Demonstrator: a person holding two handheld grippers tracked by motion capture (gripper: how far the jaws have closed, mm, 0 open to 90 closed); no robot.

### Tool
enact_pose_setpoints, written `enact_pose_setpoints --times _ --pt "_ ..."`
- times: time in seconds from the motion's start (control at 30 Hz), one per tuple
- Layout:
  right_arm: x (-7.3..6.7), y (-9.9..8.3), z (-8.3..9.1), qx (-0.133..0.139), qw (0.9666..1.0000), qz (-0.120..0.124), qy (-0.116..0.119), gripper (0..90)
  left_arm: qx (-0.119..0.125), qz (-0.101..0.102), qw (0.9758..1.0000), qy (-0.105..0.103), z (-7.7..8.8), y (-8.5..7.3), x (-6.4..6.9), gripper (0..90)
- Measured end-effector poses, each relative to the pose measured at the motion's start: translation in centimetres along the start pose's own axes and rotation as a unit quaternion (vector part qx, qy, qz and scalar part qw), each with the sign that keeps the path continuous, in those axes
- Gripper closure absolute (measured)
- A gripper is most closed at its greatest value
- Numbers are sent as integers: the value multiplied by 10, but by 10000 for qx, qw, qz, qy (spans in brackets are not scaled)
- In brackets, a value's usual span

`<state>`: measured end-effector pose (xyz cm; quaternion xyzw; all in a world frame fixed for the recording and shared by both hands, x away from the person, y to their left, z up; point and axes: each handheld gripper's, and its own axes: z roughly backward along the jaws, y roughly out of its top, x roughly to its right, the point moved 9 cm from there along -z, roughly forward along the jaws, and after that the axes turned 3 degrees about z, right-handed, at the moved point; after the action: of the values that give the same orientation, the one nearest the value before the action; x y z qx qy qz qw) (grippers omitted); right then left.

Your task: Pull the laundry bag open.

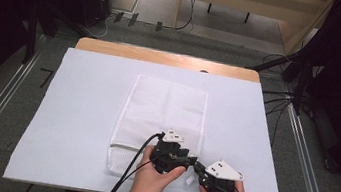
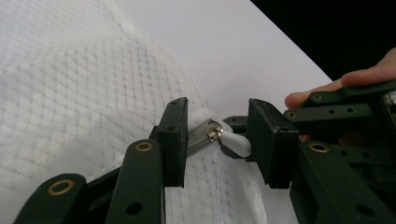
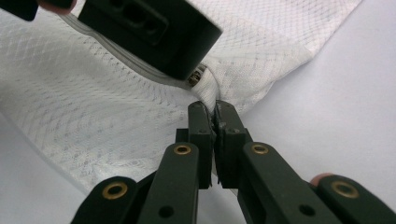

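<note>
At the near right corner of the mesh bag (image 1: 162, 120), the right gripper (image 3: 214, 114) is pressed together, pinching the bag's fabric edge; just beside it, the left gripper (image 2: 217, 140) stands spread around the zipper pull (image 2: 233, 142), pads not touching it. Both hands sit near the table's (image 1: 80, 113) front edge; the bag lies flat mid-table.

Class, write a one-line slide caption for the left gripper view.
Left claw open around the zipper pull of a mesh bag.

Bright, even overhead light; dark surroundings, softly blurred close-ups.
</note>
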<state>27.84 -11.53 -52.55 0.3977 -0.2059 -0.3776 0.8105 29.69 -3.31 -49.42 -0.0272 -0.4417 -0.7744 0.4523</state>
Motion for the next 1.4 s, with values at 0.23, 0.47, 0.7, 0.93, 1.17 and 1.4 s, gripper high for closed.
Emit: enact_pose_setpoints --times 0.23,0.47,0.7,0.93,1.17,1.4 --pt "3 0 1 13 10000 -51 -10 885 -106 121 9996 -219 -2 -8 0 626" --pt "4 0 1 10 10000 -58 -31 885 -117 158 9990 -414 0 -10 -1 735" --pt "2 1 2 49 10000 -52 -1 885 -213 95 9980 -580 -3 -12 -4 857" --pt "2 2 2 29 10000 -57 26 885 -240 -11 9981 -568 -2 -13 -7 870" --pt "1 3 2 20 10000 -11 52 885 -282 -205 9982 -491 0 -15 -10 874" --pt "-1 5 2 24 10000 35 50 886 -260 -247 9982 -473 2 -15 -11 874"
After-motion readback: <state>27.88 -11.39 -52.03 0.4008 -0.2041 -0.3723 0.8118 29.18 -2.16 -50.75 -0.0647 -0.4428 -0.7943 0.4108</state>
